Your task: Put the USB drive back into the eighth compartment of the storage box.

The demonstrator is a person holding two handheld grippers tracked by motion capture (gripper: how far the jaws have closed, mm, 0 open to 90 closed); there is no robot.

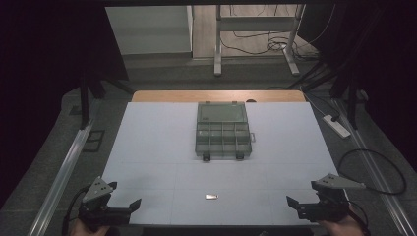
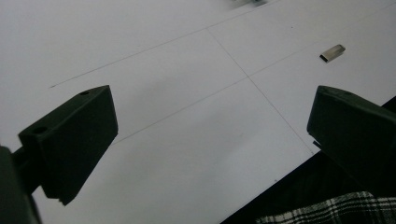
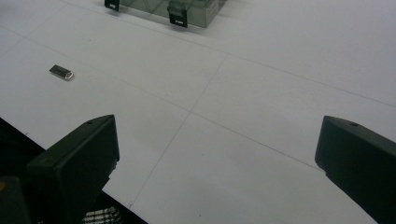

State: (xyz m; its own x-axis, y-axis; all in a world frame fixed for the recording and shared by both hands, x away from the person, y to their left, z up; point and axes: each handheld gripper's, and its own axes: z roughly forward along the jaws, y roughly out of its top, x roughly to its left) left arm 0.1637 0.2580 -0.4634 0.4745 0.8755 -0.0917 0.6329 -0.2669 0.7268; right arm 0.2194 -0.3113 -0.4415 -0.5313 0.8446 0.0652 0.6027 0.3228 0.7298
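Both grippers wait at the near corners of the desk [image 1: 147,147], fingers spread wide and holding nothing

The left gripper [image 1: 120,206] sits at the near left edge and the right gripper [image 1: 300,206] at the near right, each with its fingers [image 2: 74,140] well apart over the bare white surface. A small silver USB stick [image 1: 212,197] lies flat near the front edge, about midway between the two grippers and well apart from both. Farther back, at the desk's middle, stands a clear compartment box [image 1: 223,130] with its lid open
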